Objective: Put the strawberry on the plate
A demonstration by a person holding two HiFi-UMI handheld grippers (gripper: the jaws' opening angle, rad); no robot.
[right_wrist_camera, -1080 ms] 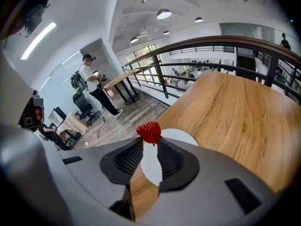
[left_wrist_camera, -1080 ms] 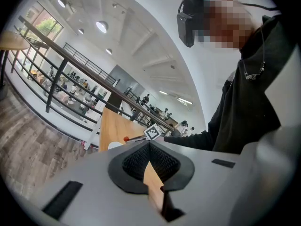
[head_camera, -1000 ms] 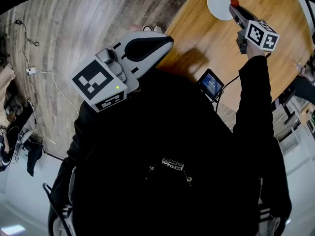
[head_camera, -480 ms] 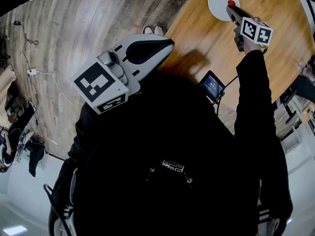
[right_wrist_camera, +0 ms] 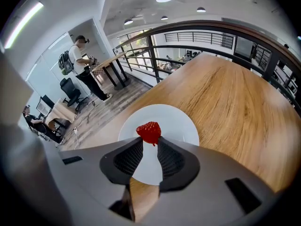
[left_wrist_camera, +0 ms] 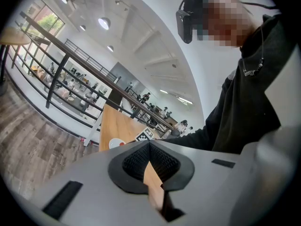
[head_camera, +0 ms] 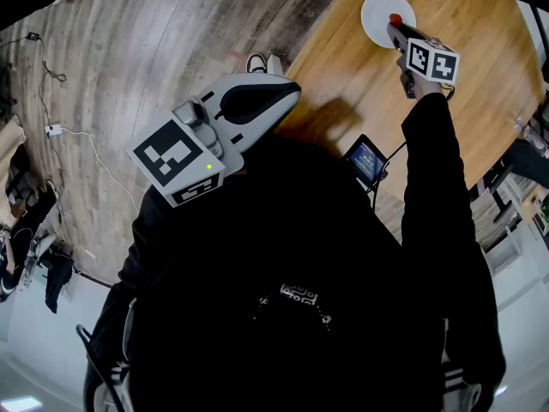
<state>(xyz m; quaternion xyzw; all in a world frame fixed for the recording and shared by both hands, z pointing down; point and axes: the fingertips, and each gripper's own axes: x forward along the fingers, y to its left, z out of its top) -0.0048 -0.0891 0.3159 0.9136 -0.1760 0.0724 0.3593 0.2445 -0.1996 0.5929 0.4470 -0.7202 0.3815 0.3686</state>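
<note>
Right claw [right_wrist_camera: 150, 144] grasping strawberry [right_wrist_camera: 149, 132] at its tips. Over the last second it has dropped and tilted down, now over the white plate [right_wrist_camera: 181, 121] on the worktop [right_wrist_camera: 225, 93]. Contact unclear. Left claw [left_wrist_camera: 149, 145] clenched, empty. Release looks near.

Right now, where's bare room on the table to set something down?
The plate is bare under the strawberry pinched in the right gripper. On the table, open wood spreads right of and beyond the plate. It is tighter at the person's edge, by the small screen.
</note>
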